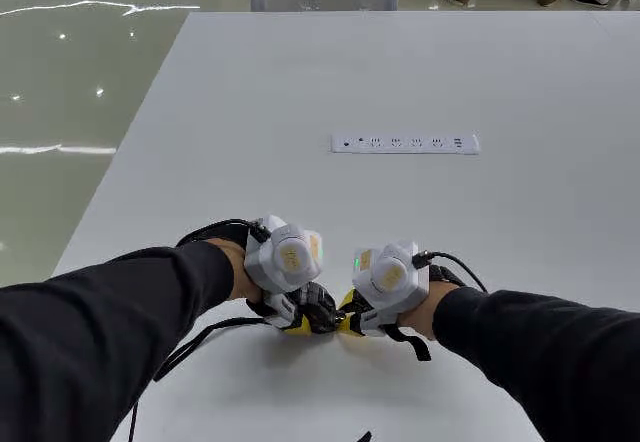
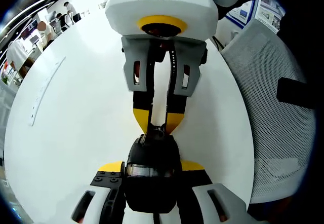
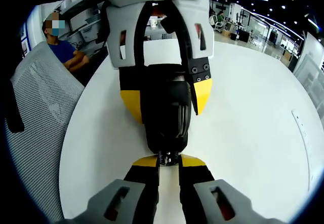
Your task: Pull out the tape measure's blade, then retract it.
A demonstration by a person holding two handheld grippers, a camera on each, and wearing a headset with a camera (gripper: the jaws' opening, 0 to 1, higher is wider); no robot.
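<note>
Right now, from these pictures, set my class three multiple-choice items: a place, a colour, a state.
1. Where is the power strip?
A) on the table, beyond the tape measure
B) between the jaws
C) on the floor

2. What colour is the tape measure's case?
A) red
B) black
C) white

3. How is the left gripper?
A) open above the table
B) set down, unheld
C) shut on the tape measure

Answers: 1 A, it lies farther up the white table in the head view; 2 B, both gripper views show a black case; 3 C, its jaws clamp the case's sides.
</note>
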